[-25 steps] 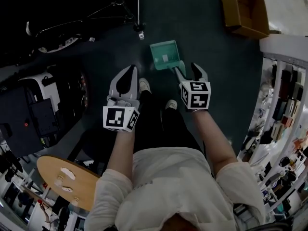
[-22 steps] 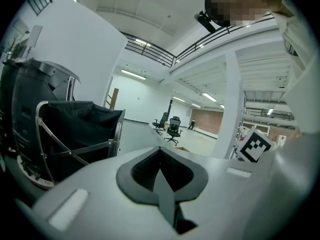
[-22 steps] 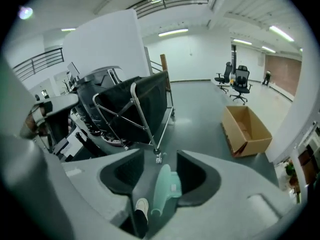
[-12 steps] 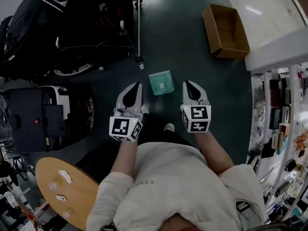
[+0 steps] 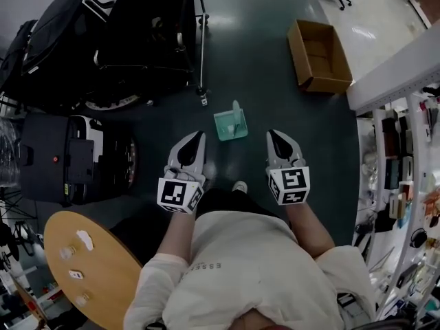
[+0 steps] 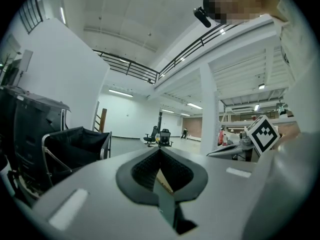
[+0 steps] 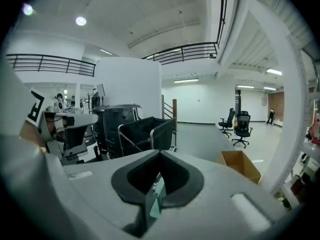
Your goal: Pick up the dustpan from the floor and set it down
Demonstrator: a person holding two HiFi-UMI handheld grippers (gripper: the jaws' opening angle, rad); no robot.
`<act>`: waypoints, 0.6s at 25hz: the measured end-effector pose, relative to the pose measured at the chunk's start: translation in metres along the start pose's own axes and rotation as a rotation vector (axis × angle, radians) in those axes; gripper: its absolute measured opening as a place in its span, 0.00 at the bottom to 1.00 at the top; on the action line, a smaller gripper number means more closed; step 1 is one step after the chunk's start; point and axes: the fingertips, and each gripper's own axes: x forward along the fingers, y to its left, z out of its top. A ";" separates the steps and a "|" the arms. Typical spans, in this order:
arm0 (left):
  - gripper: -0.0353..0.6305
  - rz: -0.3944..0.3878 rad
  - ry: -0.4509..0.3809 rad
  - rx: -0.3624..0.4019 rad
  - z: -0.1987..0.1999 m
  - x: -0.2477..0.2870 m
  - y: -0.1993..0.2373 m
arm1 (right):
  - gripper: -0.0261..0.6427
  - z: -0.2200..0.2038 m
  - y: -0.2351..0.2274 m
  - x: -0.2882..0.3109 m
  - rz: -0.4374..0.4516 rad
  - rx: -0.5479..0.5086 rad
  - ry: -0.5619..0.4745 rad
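Dustpan point(image 5: 230, 125): teal plastic, squared scoop with a short handle. It sits on the dark, smooth floor point(image 5: 261, 60), ahead of both claws and clear of them. Right claw point(image 5: 276, 135): grey shell, black ribbed pads pressed together, gripping nothing. A teal sliver shows through the slit under its pads in the right gripper view; I can't tell what it is. Left claw point(image 5: 199, 135): pads also meet at the tip, empty. Open cardboard box point(image 5: 317, 47) lies farther off to the right.
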 end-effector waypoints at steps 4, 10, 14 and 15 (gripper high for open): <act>0.08 0.008 -0.040 -0.007 -0.005 -0.029 -0.017 | 0.03 -0.015 0.004 -0.031 -0.013 0.080 0.014; 0.08 -0.010 -0.031 0.028 0.005 -0.092 -0.055 | 0.03 -0.021 0.044 -0.093 0.009 0.035 -0.019; 0.08 0.019 -0.029 0.064 0.004 -0.153 -0.071 | 0.03 -0.028 0.086 -0.137 0.052 0.042 -0.041; 0.08 0.023 -0.029 0.071 0.004 -0.168 -0.077 | 0.03 -0.030 0.096 -0.149 0.063 0.063 -0.042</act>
